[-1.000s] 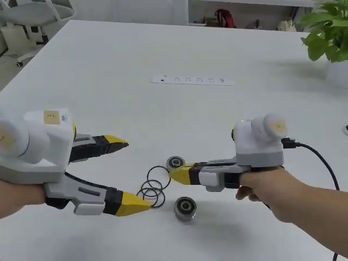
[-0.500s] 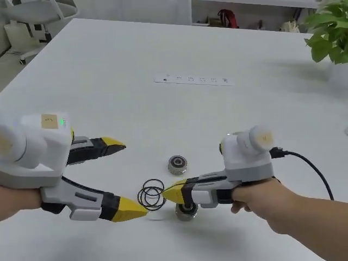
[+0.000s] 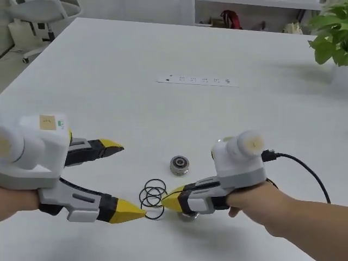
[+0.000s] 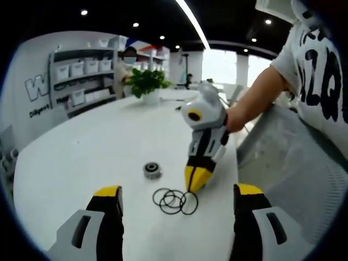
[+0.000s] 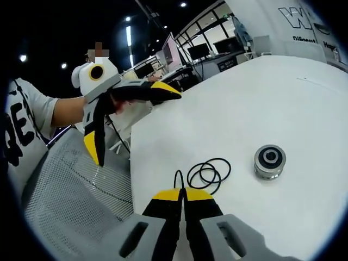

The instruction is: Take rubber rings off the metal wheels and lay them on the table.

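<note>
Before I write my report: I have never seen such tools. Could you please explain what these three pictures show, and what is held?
No robot here: a person holds a hand tool with two yellow-tipped jaws in each hand. The wide picture comes from a camera on the person's head; the two round ones come from cameras riding on each tool. The left gripper is open and holds nothing. The right gripper is shut, and a thin black ring seems pinched at its tips. On the white table lie a metal wheel and a small heap of loose rings.
</note>
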{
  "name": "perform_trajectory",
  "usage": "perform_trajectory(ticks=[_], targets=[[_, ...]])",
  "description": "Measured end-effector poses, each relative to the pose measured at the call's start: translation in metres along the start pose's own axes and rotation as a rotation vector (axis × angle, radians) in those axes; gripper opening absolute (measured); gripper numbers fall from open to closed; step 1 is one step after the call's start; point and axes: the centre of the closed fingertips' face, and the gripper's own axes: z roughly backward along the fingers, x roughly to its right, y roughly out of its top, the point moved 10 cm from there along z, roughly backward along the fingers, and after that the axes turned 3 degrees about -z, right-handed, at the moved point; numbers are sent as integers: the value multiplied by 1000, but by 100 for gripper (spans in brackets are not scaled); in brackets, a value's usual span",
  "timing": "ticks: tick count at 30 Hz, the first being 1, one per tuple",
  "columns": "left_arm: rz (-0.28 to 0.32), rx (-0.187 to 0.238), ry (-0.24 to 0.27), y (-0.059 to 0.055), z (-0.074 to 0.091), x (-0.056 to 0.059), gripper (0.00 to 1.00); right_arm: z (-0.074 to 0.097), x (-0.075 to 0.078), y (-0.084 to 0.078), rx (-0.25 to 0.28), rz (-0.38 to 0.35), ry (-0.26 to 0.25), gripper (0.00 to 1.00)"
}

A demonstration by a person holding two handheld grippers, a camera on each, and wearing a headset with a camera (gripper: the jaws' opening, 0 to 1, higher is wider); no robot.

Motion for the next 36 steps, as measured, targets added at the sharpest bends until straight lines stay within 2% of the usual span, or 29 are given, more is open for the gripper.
perform_trajectory(ticks=[3, 5, 11, 23, 28, 36], targets=[[-3, -4, -2, -1, 0, 1, 85, -1, 0, 1, -4, 10, -6, 0], [0, -4, -3, -1, 0, 1, 85, -3, 0, 2, -27, 52, -28, 0], [9, 0, -2, -1, 1, 1, 85, -2, 1, 1, -35, 89, -48, 0], [9, -5, -6, -1, -1, 3, 85, -2, 2, 2, -39, 134, -60, 2], [10, -7, -4, -2, 0, 3, 85, -2, 2, 3, -31, 151, -69, 9], [9, -11, -3, -2, 1, 4, 86, 6, 2, 6, 4, 147, -78, 14]])
